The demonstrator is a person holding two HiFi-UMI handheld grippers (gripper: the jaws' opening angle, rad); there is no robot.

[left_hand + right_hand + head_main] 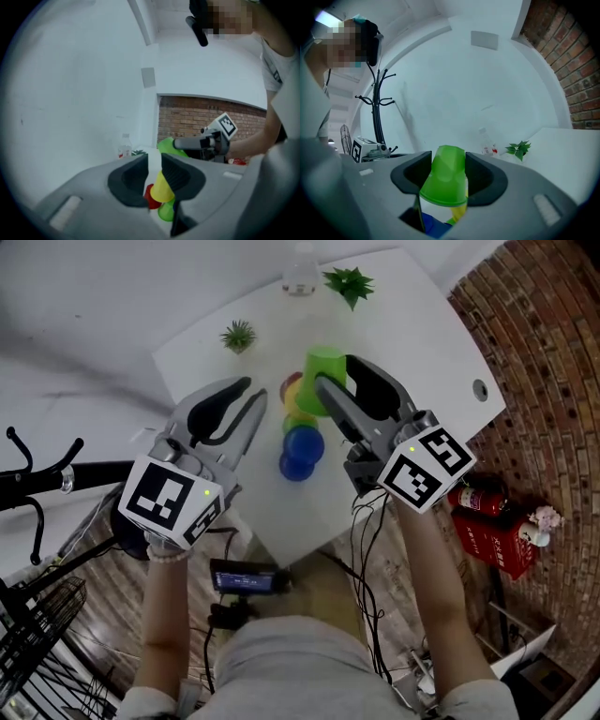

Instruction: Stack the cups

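Note:
My right gripper (334, 372) is shut on a light green cup (324, 367), held upside down above the table with its rim toward the camera (446, 176). Below and left of it, a cluster of cups rests on the white table (412, 343): red (290, 384), yellow (294, 396), green (298, 419) and two blue ones (304, 442). My left gripper (253, 393) hovers just left of the cluster, its jaws a narrow gap apart with nothing between them. Through that gap the left gripper view shows the yellow cup (164, 187), the red cup (150, 197) and a green one (165, 212) beyond.
Two small potted plants (238, 335) (349, 282) and a clear bottle (300, 273) stand at the table's far side. A cable hole (480, 389) is at the right edge. Red fire extinguishers (487, 521) stand by the brick wall; a wire basket (37, 634) is at lower left.

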